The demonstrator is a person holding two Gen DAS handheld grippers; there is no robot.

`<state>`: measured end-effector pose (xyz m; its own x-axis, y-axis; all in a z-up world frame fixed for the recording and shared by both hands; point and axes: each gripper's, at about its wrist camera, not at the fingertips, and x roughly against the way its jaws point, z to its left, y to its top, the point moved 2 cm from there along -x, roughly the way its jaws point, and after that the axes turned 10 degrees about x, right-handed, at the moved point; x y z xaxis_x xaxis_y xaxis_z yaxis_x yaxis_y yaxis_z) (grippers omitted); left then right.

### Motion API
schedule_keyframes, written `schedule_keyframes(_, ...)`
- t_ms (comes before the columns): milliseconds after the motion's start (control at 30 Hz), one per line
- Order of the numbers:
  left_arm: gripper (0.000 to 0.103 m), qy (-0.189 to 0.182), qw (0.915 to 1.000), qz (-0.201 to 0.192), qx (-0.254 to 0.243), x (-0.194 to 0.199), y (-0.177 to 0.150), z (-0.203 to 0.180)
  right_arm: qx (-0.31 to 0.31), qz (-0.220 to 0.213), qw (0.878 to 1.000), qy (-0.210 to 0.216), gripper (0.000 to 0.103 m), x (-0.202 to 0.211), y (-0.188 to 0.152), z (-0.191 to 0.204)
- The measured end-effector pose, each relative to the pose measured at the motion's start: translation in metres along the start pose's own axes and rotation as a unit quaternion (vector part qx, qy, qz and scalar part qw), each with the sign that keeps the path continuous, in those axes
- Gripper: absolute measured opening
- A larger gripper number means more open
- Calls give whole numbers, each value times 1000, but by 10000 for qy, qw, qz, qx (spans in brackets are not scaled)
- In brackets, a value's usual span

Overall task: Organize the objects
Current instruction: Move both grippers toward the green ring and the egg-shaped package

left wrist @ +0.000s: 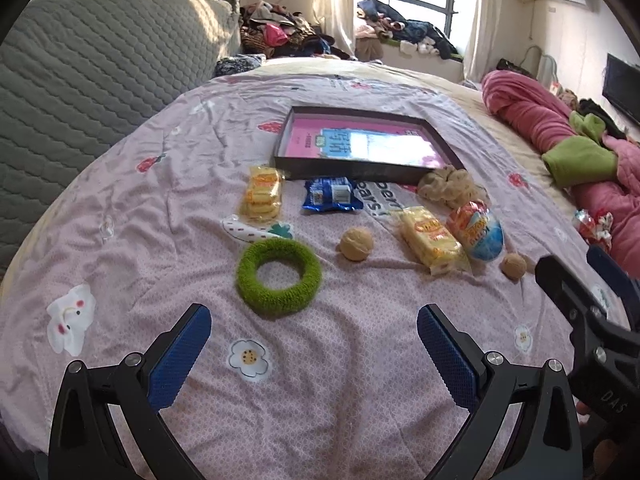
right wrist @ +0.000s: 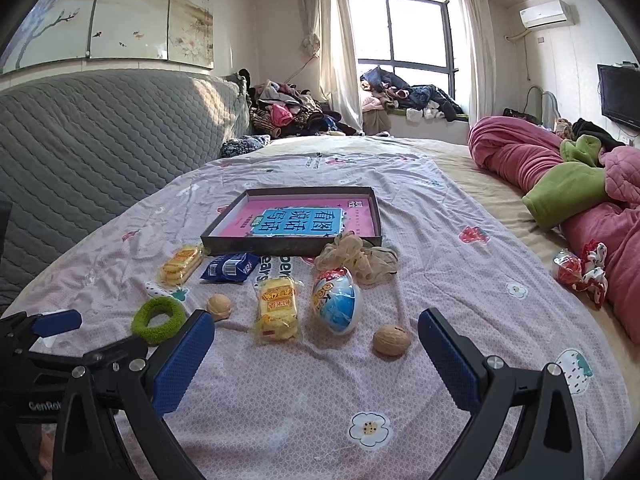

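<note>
Right tool (left wrist: 592, 276) partly cut off

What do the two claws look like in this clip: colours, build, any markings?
Both match: black angular frames with silver round bolts and two flat fingers faced with blue dotted pads. The left claw and the right claw look the same from their own cameras. White lettering shows on the bodies: "DAS" on the right one, seen from the left camera, and "GenRo", cut off, on the left one. No cables or sleeves are visible.

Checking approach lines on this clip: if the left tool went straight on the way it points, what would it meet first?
Probably the green ring, lying just ahead between the open left tool's fingers; only bare bedsheet comes before it. Depth is uncertain.
</note>
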<state>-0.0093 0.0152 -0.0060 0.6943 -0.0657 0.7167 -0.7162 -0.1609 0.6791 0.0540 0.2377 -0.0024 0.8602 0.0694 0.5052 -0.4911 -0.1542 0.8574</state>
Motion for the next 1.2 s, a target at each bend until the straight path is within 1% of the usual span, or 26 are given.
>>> schedule_keyframes(167,103,199,9998,22,-3,-1,6,6,-35,43,9999,159,103,1,3,0)
schedule_keyframes(267,103,116,9999,-14,-2,2,10,11,59,24,9998,188,103,3,8,0)
schedule_keyframes(400,103,106,9996,-127,-221,9,22,16,233,26,9997,113,103,5,20,0)
schedule_keyframes(500,103,-71,9998,-146,-102,12,35,23,240,61,9996,163,103,3,30,-2)
schedule_keyframes(667,103,-101,9998,-164,-70,10,53,31,301,156,9992,208,103,-6,44,-4)
schedule_keyframes(867,103,108,9996,-268,-60,2,70,30,447,359,9981,212,103,-22,57,-4)
schedule_keyframes(933,103,161,9995,-255,-74,-4,70,28,452,508,9974,235,103,-31,57,-4)
schedule_keyframes(1067,103,210,9996,-120,-146,-21,64,23,516,813,9951,205,103,-49,49,-4)
schedule_keyframes(1200,103,311,9991,133,-256,-44,53,20,624,1087,9921,50,103,-68,39,-7)
